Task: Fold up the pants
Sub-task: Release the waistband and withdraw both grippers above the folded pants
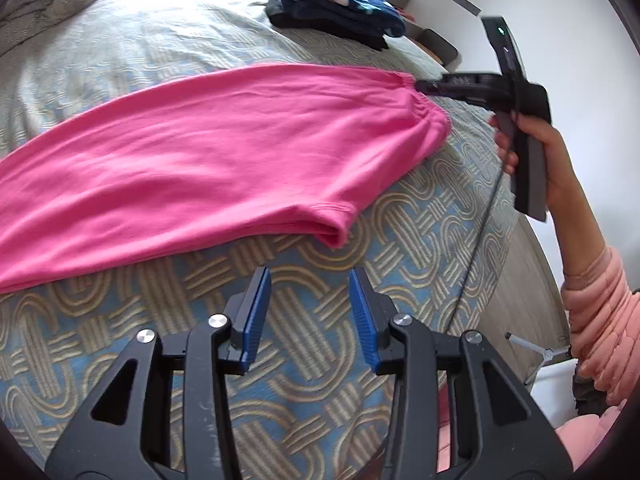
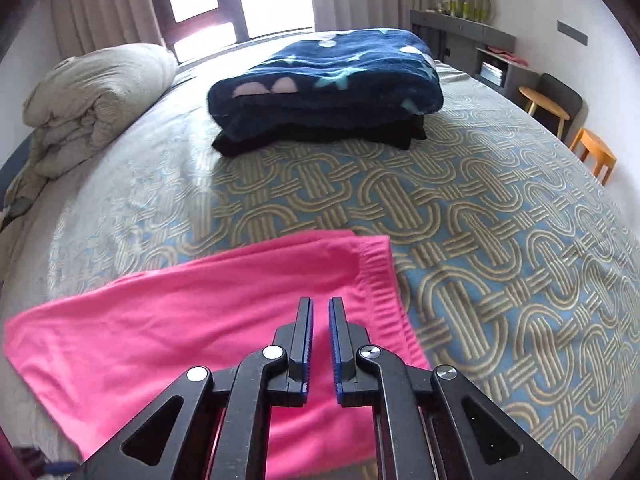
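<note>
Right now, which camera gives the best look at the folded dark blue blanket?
The right wrist view: the blue blanket sits central and sharp, stacked on dark clothing. The left wrist view shows it small, near the top edge.

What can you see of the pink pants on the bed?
The pink pants are soft knit cloth, lying flat and stretched across the patterned bedspread, slightly wrinkled. The gathered elastic waistband is at one end, where the right gripper is closed on it. The left gripper is open, beside them, not touching.
</note>
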`<state>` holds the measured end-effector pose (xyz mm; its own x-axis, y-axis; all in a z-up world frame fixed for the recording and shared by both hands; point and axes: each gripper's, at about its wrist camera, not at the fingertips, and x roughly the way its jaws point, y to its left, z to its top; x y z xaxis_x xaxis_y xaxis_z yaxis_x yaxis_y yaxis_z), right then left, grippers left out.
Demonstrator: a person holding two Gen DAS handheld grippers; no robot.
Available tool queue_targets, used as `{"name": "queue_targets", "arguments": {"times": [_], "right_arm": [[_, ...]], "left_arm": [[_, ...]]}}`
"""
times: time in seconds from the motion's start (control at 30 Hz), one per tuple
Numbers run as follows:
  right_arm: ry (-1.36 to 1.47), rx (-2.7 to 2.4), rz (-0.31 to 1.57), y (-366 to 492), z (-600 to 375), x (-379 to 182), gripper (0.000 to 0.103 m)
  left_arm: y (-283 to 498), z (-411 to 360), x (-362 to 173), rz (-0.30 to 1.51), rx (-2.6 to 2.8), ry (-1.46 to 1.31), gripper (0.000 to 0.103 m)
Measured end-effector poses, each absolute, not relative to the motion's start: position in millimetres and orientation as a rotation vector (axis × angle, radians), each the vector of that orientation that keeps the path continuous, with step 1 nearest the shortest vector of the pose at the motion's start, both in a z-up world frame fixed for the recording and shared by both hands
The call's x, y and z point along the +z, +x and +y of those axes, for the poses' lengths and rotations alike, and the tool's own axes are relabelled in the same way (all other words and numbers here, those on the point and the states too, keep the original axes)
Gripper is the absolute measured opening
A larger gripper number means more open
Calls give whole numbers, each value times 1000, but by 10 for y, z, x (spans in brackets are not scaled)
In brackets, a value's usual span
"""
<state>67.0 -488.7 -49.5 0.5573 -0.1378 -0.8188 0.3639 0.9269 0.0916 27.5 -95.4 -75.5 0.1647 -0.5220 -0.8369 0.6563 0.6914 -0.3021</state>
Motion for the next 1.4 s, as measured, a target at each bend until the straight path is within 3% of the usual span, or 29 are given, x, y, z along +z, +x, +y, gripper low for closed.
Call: {"name": "queue_targets", "arguments": {"times": [0.27,0.37,0.5,0.8,1.13,1.4], "right_arm": [[190,-240,1036,206,-4439,-642,15],[201,-229,1037,66,-4301,-648,16],[129,-238,1007,-32,-4062,-573,33],[75,-35,957,145,-3192,-378,51],[-33,102,1012,409,-2187,-468,53],[-230,241,1019,897,-1027,-528,53]], "left_arm": [[475,-221,-490,1030,-619,88,44],[550,71,-453,1009,-532,63,56],[664,458,-505,1022,-405,-31,59],[732,1545,-606,1017,-169,-247,59],[612,2529,-654,932,-33,-402,59],[776,2797,-816,904,-19,-403,59]]}}
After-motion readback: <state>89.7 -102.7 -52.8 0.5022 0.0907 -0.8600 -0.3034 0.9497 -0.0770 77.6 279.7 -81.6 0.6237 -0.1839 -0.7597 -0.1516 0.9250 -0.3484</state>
